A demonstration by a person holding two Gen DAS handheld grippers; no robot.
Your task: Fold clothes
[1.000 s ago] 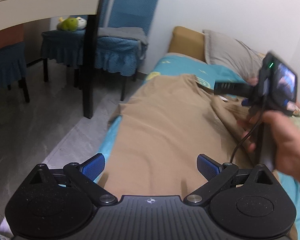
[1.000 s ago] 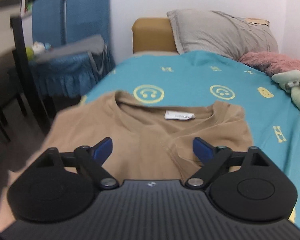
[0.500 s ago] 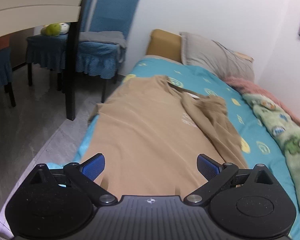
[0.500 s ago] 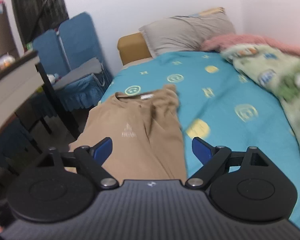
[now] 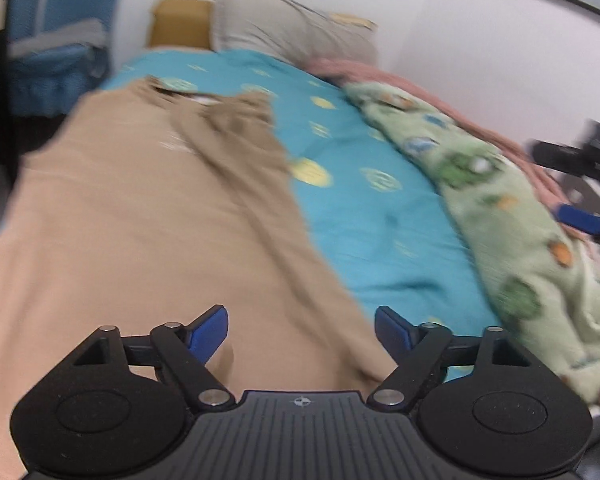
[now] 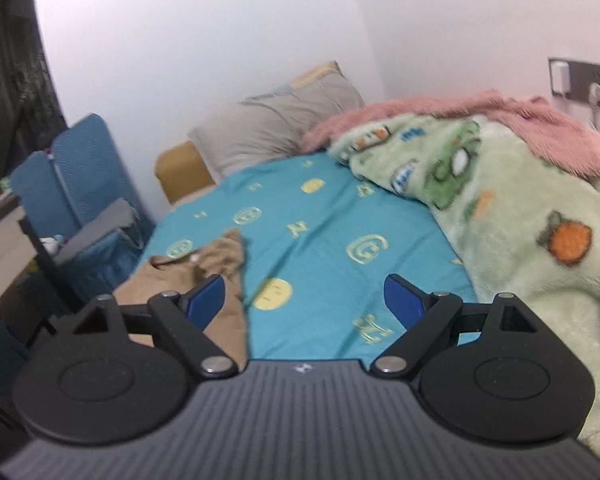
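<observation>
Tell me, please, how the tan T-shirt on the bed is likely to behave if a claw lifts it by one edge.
The tan T-shirt will probably be floppy: its folded-over side already lies in soft wrinkles. It looks thin, so likely light, sagging from the pinch point. On the teal bedsheet it may drag and bunch rather than slide cleanly. Both claws, left claw and right claw, are open and empty.

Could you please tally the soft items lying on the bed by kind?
Tan shirt: 1
Blankets: 2, a green printed blanket and a pink blanket
Grey pillow: 1
Total: 4
</observation>
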